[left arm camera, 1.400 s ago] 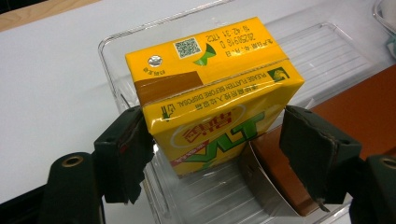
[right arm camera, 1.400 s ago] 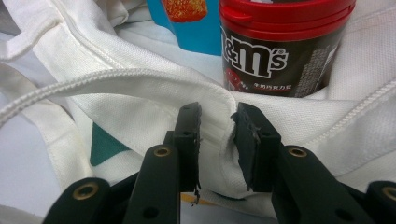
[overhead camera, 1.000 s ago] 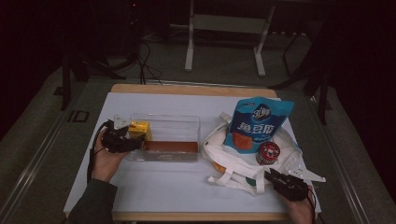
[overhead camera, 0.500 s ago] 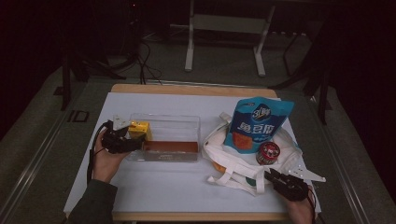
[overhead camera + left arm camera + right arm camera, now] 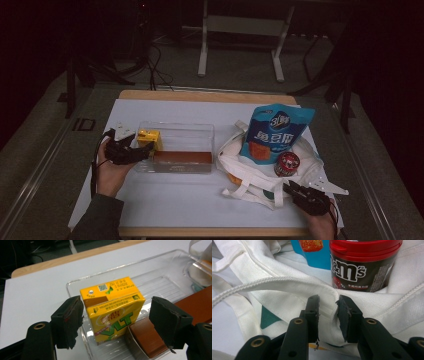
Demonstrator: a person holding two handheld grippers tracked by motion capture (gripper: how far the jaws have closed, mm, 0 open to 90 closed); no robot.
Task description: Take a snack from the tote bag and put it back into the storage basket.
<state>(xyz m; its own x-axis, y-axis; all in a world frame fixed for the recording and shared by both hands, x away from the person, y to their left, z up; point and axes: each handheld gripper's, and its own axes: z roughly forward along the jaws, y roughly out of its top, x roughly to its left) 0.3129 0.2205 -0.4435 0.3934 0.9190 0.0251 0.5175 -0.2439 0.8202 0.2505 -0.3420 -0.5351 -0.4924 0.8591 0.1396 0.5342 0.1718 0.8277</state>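
- The left gripper [image 5: 142,151] is held at the left end of a clear plastic tray [image 5: 200,131] on the white-covered table [image 5: 175,200]; its jaws are spread wide.
- In the left gripper view, a yellow drink carton [image 5: 113,308] is seen standing upright between the two black jaws, inside the tray's left end. A gap is visible on each side, so the pads are not pressed against it.
- A brown box [image 5: 152,340] is laid in the tray just beside the carton, on the side of the right-hand jaw in that view.
- In the high view, the carton [image 5: 149,139] is found at the tray's left end, and the brown box [image 5: 182,157] along its near wall.
- The right gripper [image 5: 292,189] is held at the near edge of a white canvas bag [image 5: 250,172] on the right half of the table.
- In the right gripper view, a fold of the bag's rim [image 5: 328,303] is pinched between the narrowly set jaws [image 5: 328,308].
- A dark candy jar with a red lid [image 5: 364,262] is seen upright in the bag just beyond that fold, and a blue snack pouch [image 5: 277,132] is propped behind it.
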